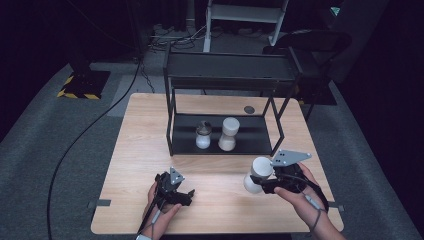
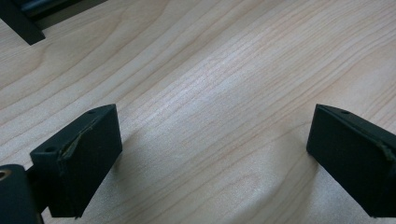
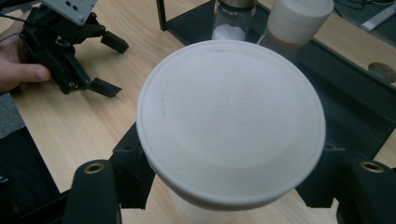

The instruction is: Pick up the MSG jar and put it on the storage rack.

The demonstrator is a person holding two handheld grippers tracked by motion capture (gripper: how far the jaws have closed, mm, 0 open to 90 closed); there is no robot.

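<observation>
1. The right tool (image 1: 264,182) is clamped on a white bottle (image 1: 257,175); in the right gripper view its black jaws press on the body from both sides, below the broad round lid (image 3: 231,121). The bottle looks lifted just clear of the wooden surface (image 1: 135,150), at its front right, though the high view does not settle that.

2. The relation the coming move turns on, as I judge it: the black shelf rack (image 1: 172,125) lies straight beyond the held bottle, toward the far side of the surface, and its lower tray (image 1: 250,142) has bare room to the right of what stands there. The bottle's long axis is tilted, lid toward the rack and a little to the left.

3. The right hand (image 1: 300,197) is the nearer one to that open spot, since it sits in front of the rack's right half. The left hand (image 1: 157,205) is off to the front left.

4. The left tool (image 1: 186,196) is spread wide with nothing between its jaws, resting low over bare wood.

5. Count: 3 bottles in all. 1 is in the right tool; 2 stand on the lower tray, a clear jar (image 1: 203,136) with white contents and a white waisted bottle (image 1: 228,134) just beside it. There are 2 tools, 1 rack and 1 small dark disc (image 1: 249,109) on the far side of the surface.
</observation>
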